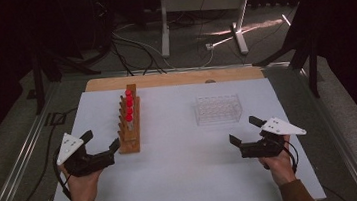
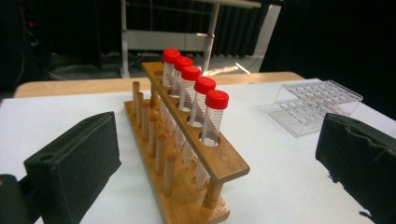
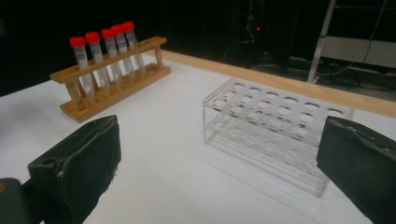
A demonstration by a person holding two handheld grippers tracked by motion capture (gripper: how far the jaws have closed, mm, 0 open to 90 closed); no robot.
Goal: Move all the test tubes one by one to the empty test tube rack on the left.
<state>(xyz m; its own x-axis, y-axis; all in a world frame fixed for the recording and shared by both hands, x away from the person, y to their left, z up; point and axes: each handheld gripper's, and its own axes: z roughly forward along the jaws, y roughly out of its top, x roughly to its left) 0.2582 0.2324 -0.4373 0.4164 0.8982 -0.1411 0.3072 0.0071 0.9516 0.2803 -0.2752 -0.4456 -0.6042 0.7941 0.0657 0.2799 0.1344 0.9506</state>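
A white table [image 1: 185,180] takes up the middle and lower part of the high view, with a strip of bare wood along its far edge. On it, left of centre, stands a wooden rack [image 1: 130,128], set lengthwise up the frame; in the left gripper view it runs from bottom centre toward the upper middle. Right of centre in the high view sits a clear plastic rack [image 1: 218,109], well apart from the wooden one — in the right gripper view it lies at centre right, its holes bare.

The left gripper [image 1: 103,143] is at lower left of the high view, just beside the near end of the wooden rack, its jaws spread wide with nothing between the pads; the rack's near end shows between them in the left gripper view but apart from both. The right gripper [image 1: 245,129] is at lower right, below the clear rack, its jaws likewise wide and holding nothing.

Five red-capped tubes [image 2: 198,100] stand upright in a row in the wooden rack — filling its farther holes, the nearest hole free.
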